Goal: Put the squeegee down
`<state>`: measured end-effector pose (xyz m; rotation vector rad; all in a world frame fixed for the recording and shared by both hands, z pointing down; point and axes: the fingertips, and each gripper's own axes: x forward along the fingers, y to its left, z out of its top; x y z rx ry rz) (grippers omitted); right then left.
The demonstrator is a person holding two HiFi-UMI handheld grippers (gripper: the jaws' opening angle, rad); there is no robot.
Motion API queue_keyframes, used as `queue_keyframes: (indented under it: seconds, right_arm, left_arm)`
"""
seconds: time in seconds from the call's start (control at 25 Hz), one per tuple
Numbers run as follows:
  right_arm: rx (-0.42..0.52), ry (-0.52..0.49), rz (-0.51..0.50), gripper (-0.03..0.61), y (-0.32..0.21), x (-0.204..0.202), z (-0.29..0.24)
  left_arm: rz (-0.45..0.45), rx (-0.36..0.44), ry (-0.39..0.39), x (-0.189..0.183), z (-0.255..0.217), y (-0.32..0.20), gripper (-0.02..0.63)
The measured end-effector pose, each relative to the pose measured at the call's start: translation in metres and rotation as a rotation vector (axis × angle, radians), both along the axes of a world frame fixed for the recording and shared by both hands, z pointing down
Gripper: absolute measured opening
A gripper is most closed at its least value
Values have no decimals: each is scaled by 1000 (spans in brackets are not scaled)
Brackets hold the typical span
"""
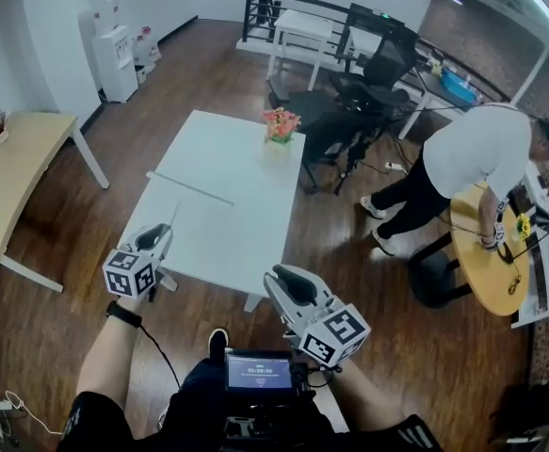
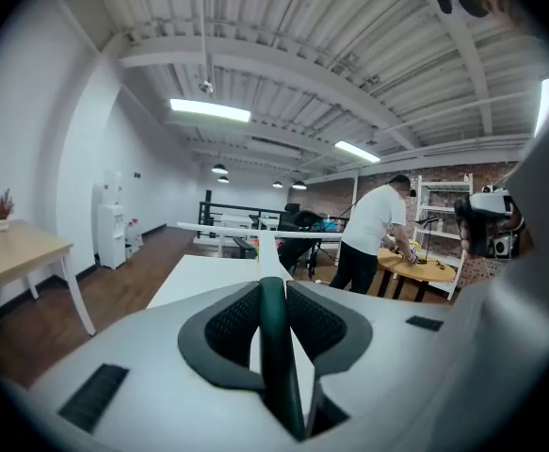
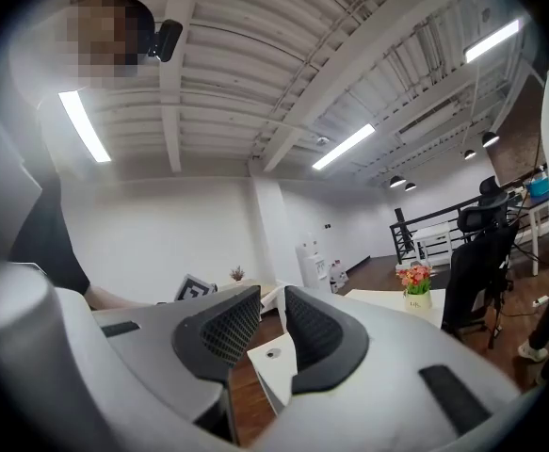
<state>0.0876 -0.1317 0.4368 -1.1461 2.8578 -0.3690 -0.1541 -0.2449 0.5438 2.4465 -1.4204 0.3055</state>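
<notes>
Table first: it is big and white and fills the middle of the head view, with brown floor all around it. The near left part of the top is bare.

Our squeegee is over that bare part, a little left of the middle of the picture. Its long white blade lies across the table like a bar, and its thin dark green handle runs back to us. In the left gripper view the blade seems to be up in the air, not flat on the top yet.

Our left gripper is at the lower left and is pinching the green handle tight between its pads. Our right gripper is at the lower middle. Its pads are a little apart and nothing is between them.

A small pot of flowers stands at the far edge of the table, well away from the blade.

To do this step well, we think we should:
- lower the left gripper slowly
- keep the blade flat so both ends land together
- stay on the bare part, away from the edge and the flowers
- let go only when the squeegee lies still
</notes>
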Motion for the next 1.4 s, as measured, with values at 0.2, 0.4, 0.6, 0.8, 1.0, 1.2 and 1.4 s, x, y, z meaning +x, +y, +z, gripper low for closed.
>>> queue_keyframes:
  seconds: [0.2,0.4,0.6,0.8,1.0,1.2,1.4]
  right_arm:
    - [-21,54,18,114,-64,-28,19]
    - [-83,107,11,114,-121,-63,57]
    - [-182,98,6,114,-161,-91,91]
    - [-227,157,33,113,-195,-98,127]
    - [-304,209,39,114,-220,-110,170]
    - [-370,193,44,114,-233,-117,192]
    - [-393,177,37,114,-237,-124,198]
  left_arm:
    - [4,-61,-9,-19,47,-81,94]
    - [19,-118,-46,-37,109,-151,94]
    - [38,-177,-69,-46,170,-196,94]
    - [26,-236,-65,-44,220,-233,94]
    - [34,-264,-75,-40,250,-257,94]
    - [52,-312,-102,-34,278,-269,94]
    - [72,-346,-162,-33,296,-275,94]
